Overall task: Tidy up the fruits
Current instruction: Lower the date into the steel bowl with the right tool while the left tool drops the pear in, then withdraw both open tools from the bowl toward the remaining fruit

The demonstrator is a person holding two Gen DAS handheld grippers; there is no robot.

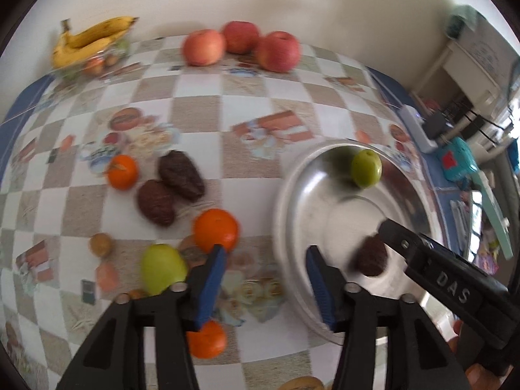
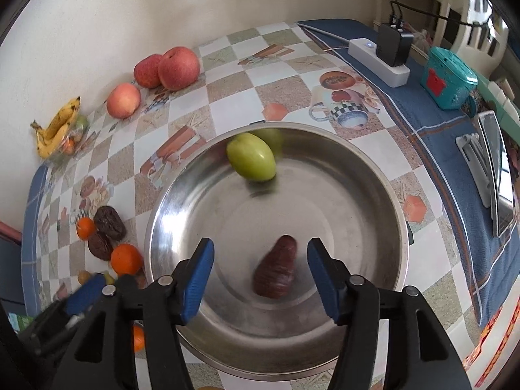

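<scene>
A steel bowl (image 2: 156, 214) holds a green fruit (image 2: 251, 156) at its far side and a dark brown wrinkled fruit (image 2: 275, 271) near the front. My right gripper (image 2: 260, 250) hangs open over the bowl; the brown fruit lies loose between its fingers, touching neither. My left gripper (image 1: 265, 256) is open above the tablecloth left of the bowl (image 1: 286, 201). Ahead of it lie an orange (image 1: 216, 229), a green fruit (image 1: 162, 268) and two dark brown fruits (image 1: 180, 174). The right gripper's finger (image 1: 399, 237) reaches into the bowl beside the brown fruit (image 1: 370, 256).
Three apples (image 1: 240, 36) sit by the wall, with bananas (image 1: 91, 39) on a clear dish at the far left. Two more oranges (image 1: 123, 172) and a small brown fruit (image 1: 101, 244) lie around. A power strip (image 2: 378, 57), teal box (image 2: 448, 78) and propped phone (image 2: 494, 169) line the right side.
</scene>
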